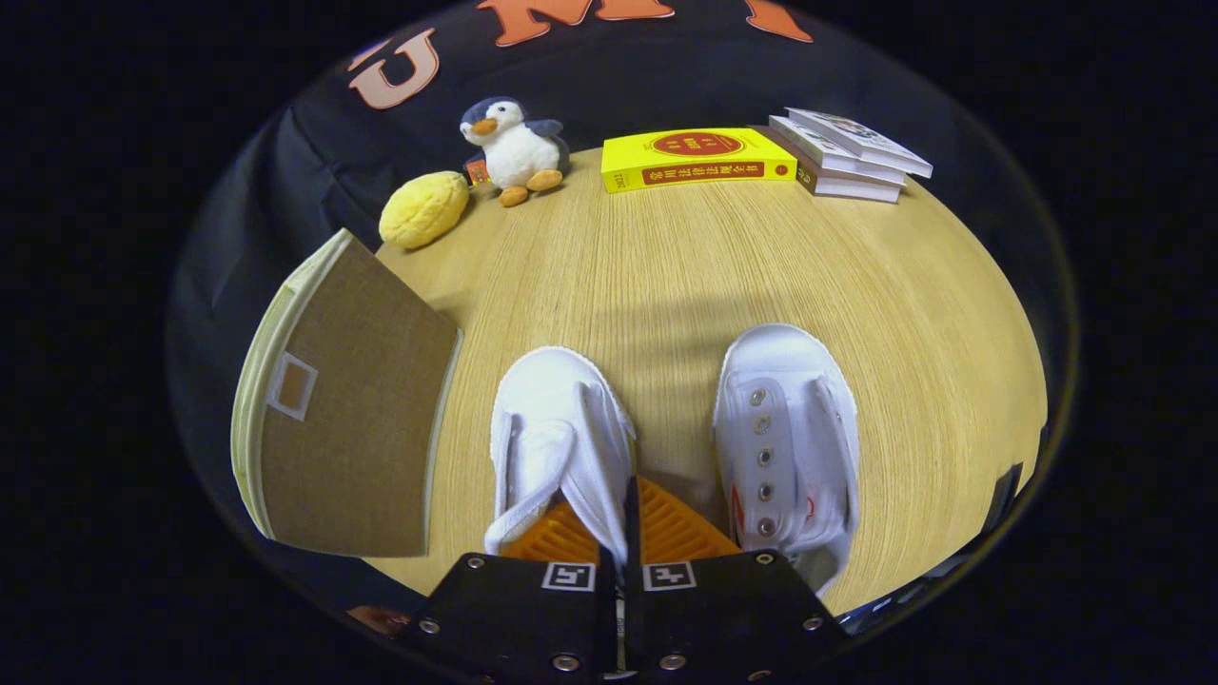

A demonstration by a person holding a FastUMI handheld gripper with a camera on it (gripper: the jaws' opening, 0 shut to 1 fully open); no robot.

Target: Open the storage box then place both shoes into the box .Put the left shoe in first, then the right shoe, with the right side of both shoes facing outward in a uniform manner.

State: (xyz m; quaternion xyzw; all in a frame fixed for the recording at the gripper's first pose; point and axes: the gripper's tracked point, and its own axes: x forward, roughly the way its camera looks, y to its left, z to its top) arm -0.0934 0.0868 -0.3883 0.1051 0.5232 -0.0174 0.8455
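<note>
The gripper [628,533] pinches the left shoe's [557,428] side wall, hiding its heel. The right shoe's [788,438] heel is cut off beside it.

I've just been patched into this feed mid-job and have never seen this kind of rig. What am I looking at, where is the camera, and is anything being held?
There is no robot arm: a person carries a handheld gripper, and the fisheye camera rides on it, looking forward along its jaws. The jaws are closed on the side wall of the nearer white shoe, pressing it from both sides. A second white shoe stands beside it, free, on the wooden table. To the other side sits the brown fabric storage box; its lid looks shut. Beyond lie a plush penguin, a yellow soft toy, a yellow book and a stack of books.
</note>
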